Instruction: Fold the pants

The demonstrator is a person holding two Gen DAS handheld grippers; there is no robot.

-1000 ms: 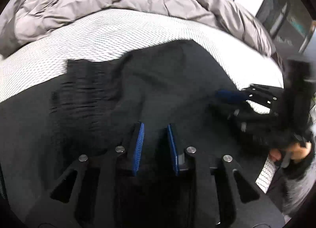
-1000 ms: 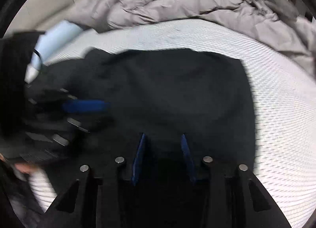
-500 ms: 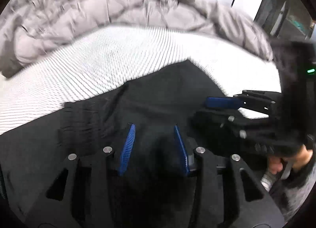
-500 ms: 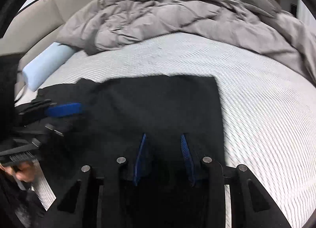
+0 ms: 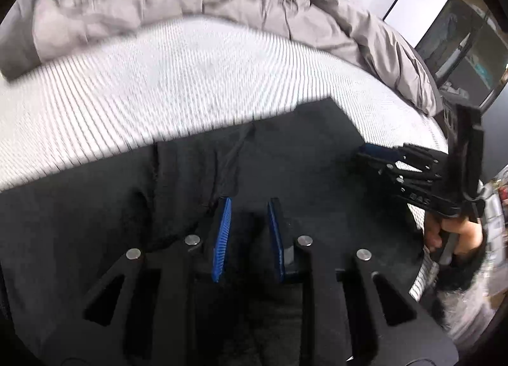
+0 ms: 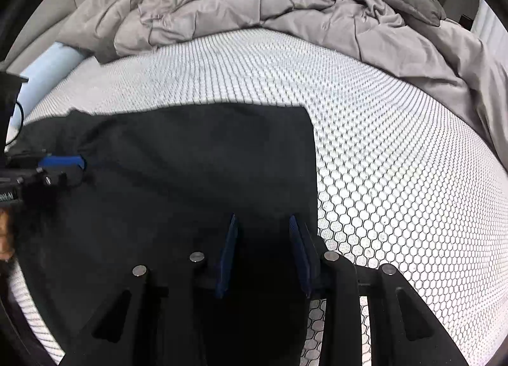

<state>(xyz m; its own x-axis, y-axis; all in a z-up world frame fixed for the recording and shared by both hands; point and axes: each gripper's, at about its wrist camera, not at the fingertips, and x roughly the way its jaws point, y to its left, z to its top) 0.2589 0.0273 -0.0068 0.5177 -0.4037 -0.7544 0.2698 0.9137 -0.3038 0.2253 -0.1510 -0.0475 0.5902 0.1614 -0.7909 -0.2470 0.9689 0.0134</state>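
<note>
Pale honeycomb-patterned mattress (image 6: 381, 143) fills most of both views, with a rumpled grey duvet (image 6: 254, 1) heaped along its far side and a light blue bolster (image 6: 50, 70) at the far left edge of the bed.

The black pants (image 6: 190, 175) lie on the near part of the mattress as a broad dark slab. From my right-hand camera, their long axis runs side to side. The far edge is nearly straight and ends in a squared corner on the right. From there the right edge drops straight towards me. In the left-hand view a crease or seam runs diagonally through the cloth just ahead of the blue pads.

My left tool (image 5: 248, 232) sits low over the near edge of the pants, pointing steeply down at them. Its jaws have just been closing to a narrow gap, and black cloth lies between them. Whether the pads actually pinch it I cannot tell, black on black.

My right tool (image 6: 263, 239) is at the pants' right near corner, with the cloth's edge meeting its right finger. It stands a little wider than the left, with dark fabric filling the gap. I cannot tell if it grips that fabric. My right hand (image 5: 457, 232) shows in the left view, wrapped round the handle.
</note>
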